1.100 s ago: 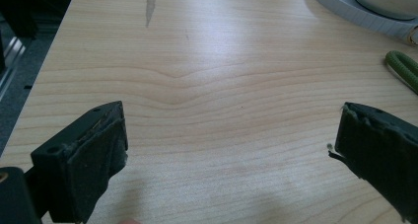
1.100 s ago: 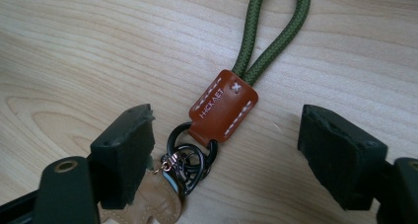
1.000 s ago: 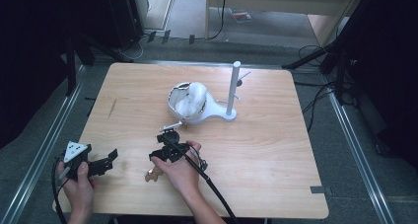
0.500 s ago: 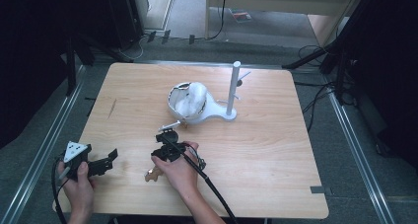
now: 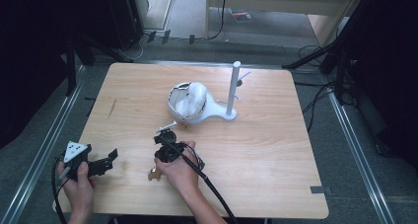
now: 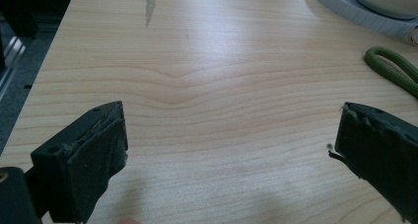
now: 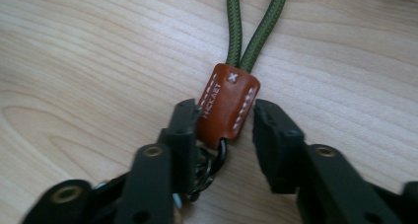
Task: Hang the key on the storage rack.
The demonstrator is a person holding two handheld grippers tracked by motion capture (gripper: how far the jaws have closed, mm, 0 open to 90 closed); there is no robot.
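Observation:
A green cord loop [image 7: 256, 31] ends in a brown stitched leather tab [image 7: 226, 103] with a dark metal ring under it, lying flat on the wooden table [image 5: 276, 150]. My right gripper [image 7: 224, 110] straddles the tab. Its jaws have just been closing: the left pad touches the leather and a thin gap remains at the right pad. In the high view my right gripper [image 5: 165, 137] sits near the table's front middle, with a brass piece [image 5: 154, 174] beside the hand. My left gripper [image 5: 109, 159] rests at the front left, open wide over bare wood [image 6: 231, 130]. The cord's far bend [image 6: 389, 68] lies ahead of it.
A white stand with an upright pole [image 5: 234, 86] and a white rounded shell holding white stuffing [image 5: 190, 103] occupy the table's middle. A small white stick [image 5: 166, 126] lies just beyond my right gripper. The stand's white base rim [image 6: 345, 7] appears in the left gripper view.

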